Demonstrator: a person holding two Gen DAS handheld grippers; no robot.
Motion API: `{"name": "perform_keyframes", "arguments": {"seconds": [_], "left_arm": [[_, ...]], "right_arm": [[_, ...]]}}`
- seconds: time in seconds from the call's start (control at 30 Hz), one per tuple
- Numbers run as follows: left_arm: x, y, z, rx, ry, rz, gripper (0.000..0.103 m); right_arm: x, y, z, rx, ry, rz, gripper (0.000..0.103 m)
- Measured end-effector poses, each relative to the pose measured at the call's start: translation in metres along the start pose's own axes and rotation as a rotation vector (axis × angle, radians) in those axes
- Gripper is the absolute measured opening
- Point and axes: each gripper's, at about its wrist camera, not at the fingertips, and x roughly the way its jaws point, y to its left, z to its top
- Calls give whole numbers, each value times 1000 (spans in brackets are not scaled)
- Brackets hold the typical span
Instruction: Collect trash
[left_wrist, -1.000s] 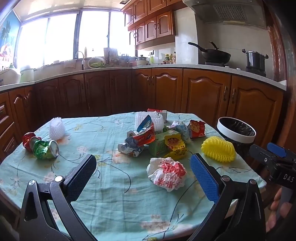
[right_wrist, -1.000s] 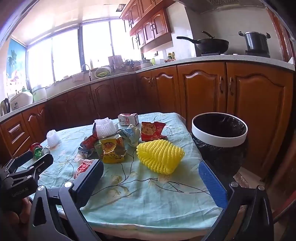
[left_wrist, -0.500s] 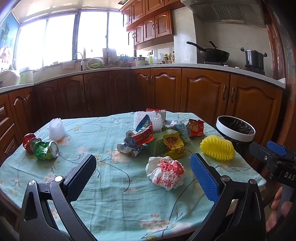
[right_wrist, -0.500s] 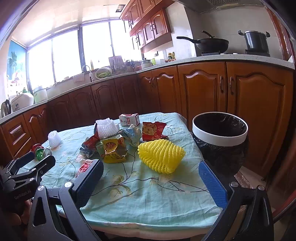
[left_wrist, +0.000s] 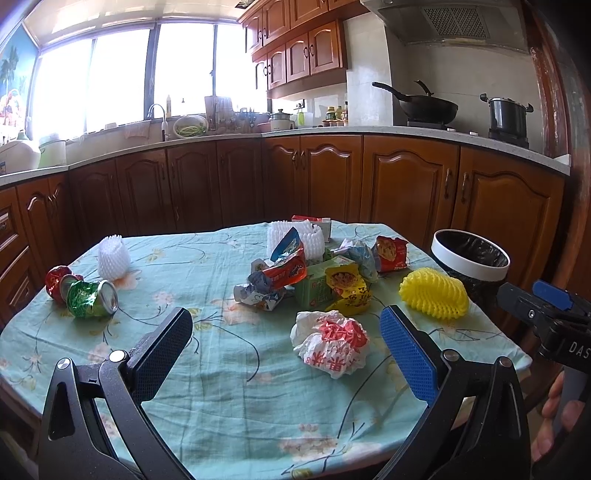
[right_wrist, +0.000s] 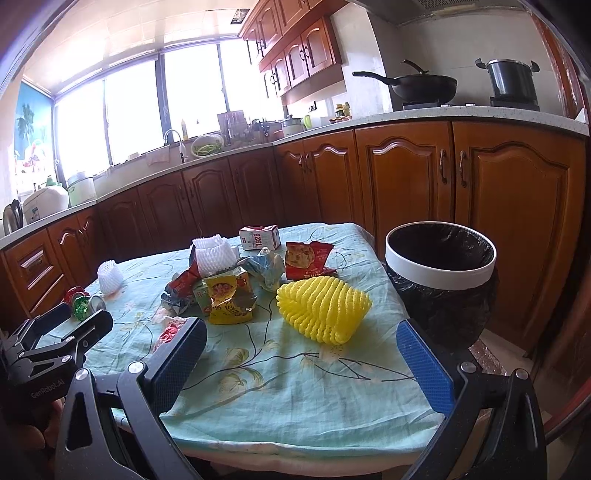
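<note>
Trash lies on a table with a green floral cloth (left_wrist: 221, 369). A crumpled white and red wrapper (left_wrist: 332, 343) lies just ahead of my open, empty left gripper (left_wrist: 284, 343). A yellow foam net (right_wrist: 321, 308) lies ahead of my open, empty right gripper (right_wrist: 301, 358); it also shows in the left wrist view (left_wrist: 434, 293). Snack wrappers and a green carton (left_wrist: 314, 275) are piled mid-table. Crushed green and red cans (left_wrist: 86, 293) lie at the left. A black-lined bin with a white rim (right_wrist: 441, 262) stands off the table's right edge.
Two white foam nets (left_wrist: 112, 254) (left_wrist: 295, 240) and a small red and white carton (right_wrist: 260, 237) sit farther back. Wooden kitchen cabinets (left_wrist: 369, 184) run behind the table. A wok (left_wrist: 424, 105) and pot stand on the stove.
Both grippers have stayed open and empty. The views have shifted only slightly; the trash has not moved.
</note>
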Motion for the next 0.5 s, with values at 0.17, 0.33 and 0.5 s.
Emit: {"name": "perform_keyframes", "arguments": {"seconds": [0.17, 0.33, 0.5], "left_arm": [[1, -1, 0, 0, 2, 1, 103], [2, -1, 0, 2, 2, 1, 103], [2, -3, -1, 4, 4, 0, 103]], "right_arm": [[1, -1, 0, 2, 0, 1, 103], [2, 0, -1, 4, 2, 3, 103], [1, 0, -1, 4, 1, 4, 103]]}}
